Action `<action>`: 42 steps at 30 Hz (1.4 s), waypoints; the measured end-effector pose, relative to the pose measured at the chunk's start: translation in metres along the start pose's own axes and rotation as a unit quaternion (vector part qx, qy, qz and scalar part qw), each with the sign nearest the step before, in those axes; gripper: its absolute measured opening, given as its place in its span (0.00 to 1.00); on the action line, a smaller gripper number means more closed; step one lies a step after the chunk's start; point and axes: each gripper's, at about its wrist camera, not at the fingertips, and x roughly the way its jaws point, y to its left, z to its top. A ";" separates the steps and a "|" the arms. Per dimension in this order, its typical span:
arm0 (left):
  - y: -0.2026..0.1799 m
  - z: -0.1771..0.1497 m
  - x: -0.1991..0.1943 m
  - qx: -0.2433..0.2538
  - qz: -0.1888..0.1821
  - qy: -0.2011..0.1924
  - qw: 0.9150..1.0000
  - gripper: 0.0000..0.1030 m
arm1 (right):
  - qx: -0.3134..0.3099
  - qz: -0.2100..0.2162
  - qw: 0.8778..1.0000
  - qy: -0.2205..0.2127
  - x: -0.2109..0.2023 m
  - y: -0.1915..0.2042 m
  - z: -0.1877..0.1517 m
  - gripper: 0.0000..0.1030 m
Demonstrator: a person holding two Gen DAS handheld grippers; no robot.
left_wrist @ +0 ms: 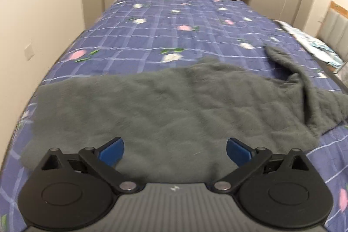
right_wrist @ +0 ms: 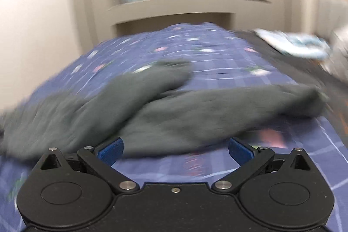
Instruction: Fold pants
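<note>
Left gripper (left_wrist: pixel 175 150) first: we see fingers spread wide, empty, above grey pants (left_wrist: pixel 152 105) lying flat across blue checked bed (left_wrist: pixel 152 21). Right gripper (right_wrist: pixel 175 150): fingers apart, empty; pants (right_wrist: pixel 165 114) rumpled just ahead, view blurred.

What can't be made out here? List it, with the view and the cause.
- Grey fleece pants, right wrist view: motion blur hides which end is the waistband.
- Same pants, left wrist view: near edge hidden behind the open left gripper.
- White-and-teal item: too blurred to identify.
</note>
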 end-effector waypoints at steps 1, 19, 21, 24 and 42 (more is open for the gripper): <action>-0.007 0.002 0.003 0.001 -0.009 -0.001 1.000 0.99 | 0.034 -0.004 0.999 -0.001 0.003 -0.021 0.007 1.00; -0.074 0.013 0.019 0.033 -0.062 -0.016 0.997 0.99 | 0.272 -0.050 0.960 -0.050 0.052 -0.172 0.094 0.17; -0.072 0.012 0.019 0.031 -0.061 -0.014 0.998 0.99 | 0.193 -0.028 0.977 -0.089 0.034 -0.152 0.106 0.17; -0.070 0.011 0.019 0.030 -0.057 -0.013 0.998 0.99 | 0.125 0.004 0.983 -0.137 0.009 -0.134 0.111 0.17; -0.085 0.026 0.026 0.046 -0.126 -0.015 0.991 0.99 | 0.064 -0.162 0.985 0.016 0.040 -0.126 0.074 0.92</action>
